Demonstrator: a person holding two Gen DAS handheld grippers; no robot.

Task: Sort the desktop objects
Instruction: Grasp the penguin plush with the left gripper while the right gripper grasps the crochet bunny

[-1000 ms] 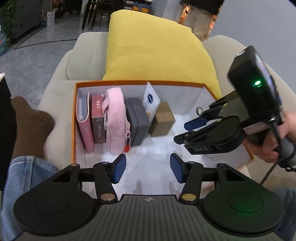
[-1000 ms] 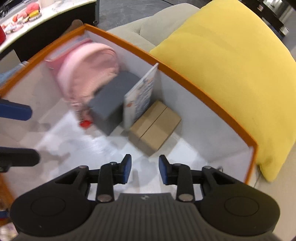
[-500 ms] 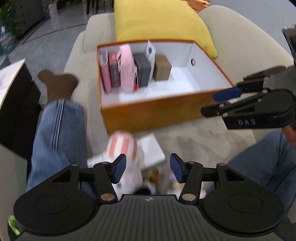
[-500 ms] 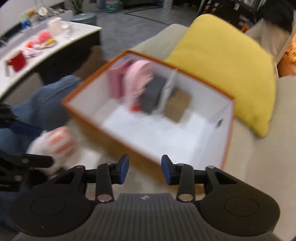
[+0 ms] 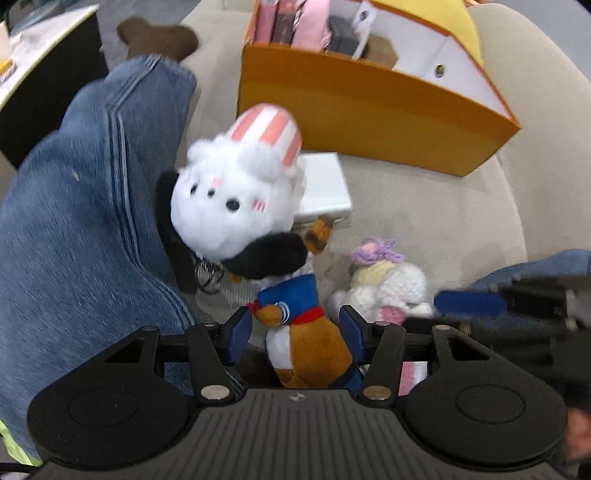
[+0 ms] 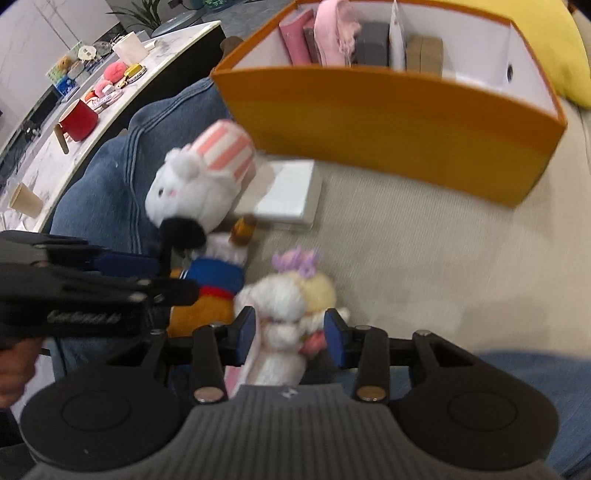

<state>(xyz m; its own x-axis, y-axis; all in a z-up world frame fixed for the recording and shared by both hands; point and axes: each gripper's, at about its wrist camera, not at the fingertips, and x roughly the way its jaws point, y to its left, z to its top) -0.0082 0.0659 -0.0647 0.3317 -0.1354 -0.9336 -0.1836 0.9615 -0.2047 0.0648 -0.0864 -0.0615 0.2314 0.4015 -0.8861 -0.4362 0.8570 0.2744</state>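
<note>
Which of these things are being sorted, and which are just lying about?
Job: orange box, white bunny, brown duck, woolly lamb, white packet.

Lying about: yellow cushion, red mug, paper cup, brown sock.

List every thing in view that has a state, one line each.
orange box: open-topped, items standing upright along one end, the rest bare.
left gripper: open, fingers on either side of the brown plush, not pressing.
right gripper: open, fingers astride the white plush.
striped-hat plush: lying on the sofa, ungripped.
flat white box: lying flat, closed.
</note>
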